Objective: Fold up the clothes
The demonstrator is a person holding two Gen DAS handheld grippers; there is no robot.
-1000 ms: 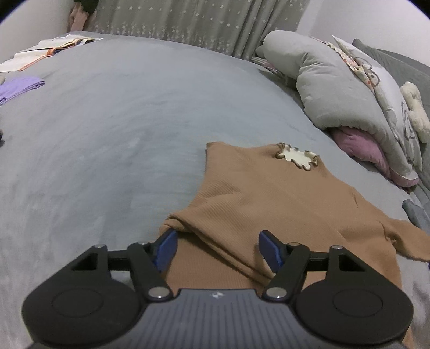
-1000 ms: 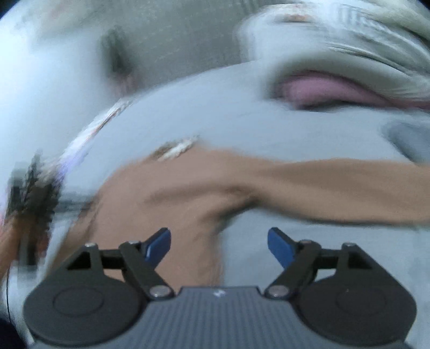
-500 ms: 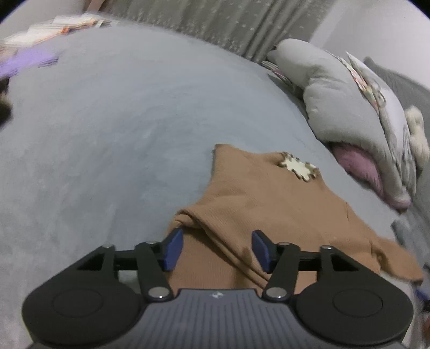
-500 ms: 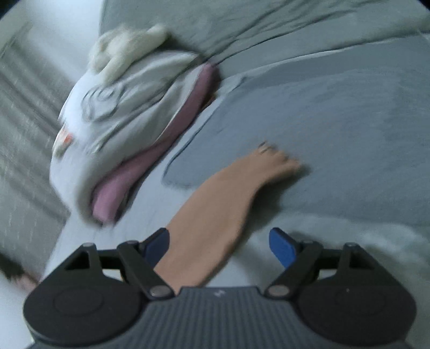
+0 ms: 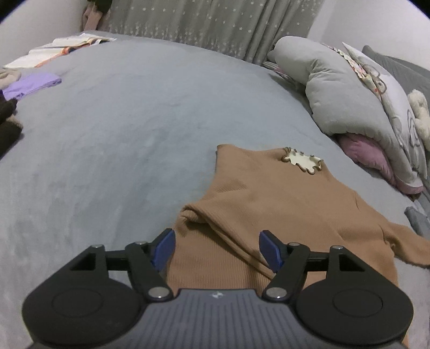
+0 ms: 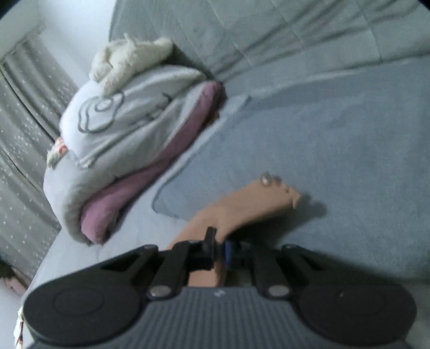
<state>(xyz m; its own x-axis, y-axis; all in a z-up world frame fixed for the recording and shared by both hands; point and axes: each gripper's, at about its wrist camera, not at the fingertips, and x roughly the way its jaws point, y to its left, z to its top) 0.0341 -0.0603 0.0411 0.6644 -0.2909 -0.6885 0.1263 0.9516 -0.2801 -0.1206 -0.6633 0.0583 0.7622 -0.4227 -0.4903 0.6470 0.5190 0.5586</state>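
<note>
A tan ribbed sweater (image 5: 271, 204) with a cream frilled collar (image 5: 302, 161) lies spread on the grey bed (image 5: 121, 128), its left sleeve folded in over the body. My left gripper (image 5: 217, 251) hovers open just above the folded sleeve near the hem, blue pads on either side of the fabric. In the right wrist view my right gripper (image 6: 219, 251) is shut on the sweater's right sleeve (image 6: 242, 206), whose cuff (image 6: 282, 188) sticks out beyond the fingers, slightly raised over the bed.
A pile of grey and pink pillows (image 5: 362, 107) with a cream plush toy (image 6: 129, 59) lies at the bed's right side. A purple garment (image 5: 29, 84), dark clothing (image 5: 8, 126) and a white cloth (image 5: 53, 48) sit at the far left. Curtains (image 5: 215, 24) hang behind.
My right gripper has closed on the sleeve, which lay between its open fingers before. My left gripper opened a little wider and stayed over the folded sleeve.
</note>
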